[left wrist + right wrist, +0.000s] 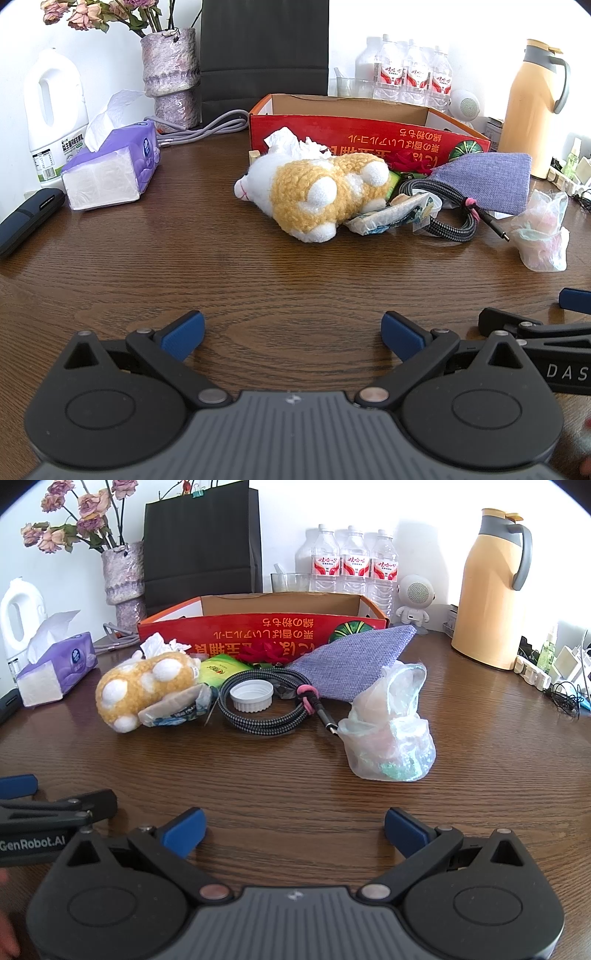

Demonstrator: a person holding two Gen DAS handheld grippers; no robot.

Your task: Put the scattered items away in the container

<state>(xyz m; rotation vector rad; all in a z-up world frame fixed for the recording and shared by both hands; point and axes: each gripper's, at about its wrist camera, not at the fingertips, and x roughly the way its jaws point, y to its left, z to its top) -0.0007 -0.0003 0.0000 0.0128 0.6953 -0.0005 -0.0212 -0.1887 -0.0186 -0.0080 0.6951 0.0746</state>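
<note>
Dark wooden desk against a white wall; red cardboard box behind scattered clutter; left gripper and right gripper both spread wide, empty, above bare wood.

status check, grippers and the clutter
Left gripper open, empty. Right gripper open, empty. Plush, cable, bag on table in front of red box, nothing boxed yet. Path clear.

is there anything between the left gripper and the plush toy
Nothing visible. The left gripper is open, low over bare wooden table, and the yellow and white plush toy lies straight ahead with only tabletop between. The clutter lies beside and behind the toy, in front of the red box.
</note>
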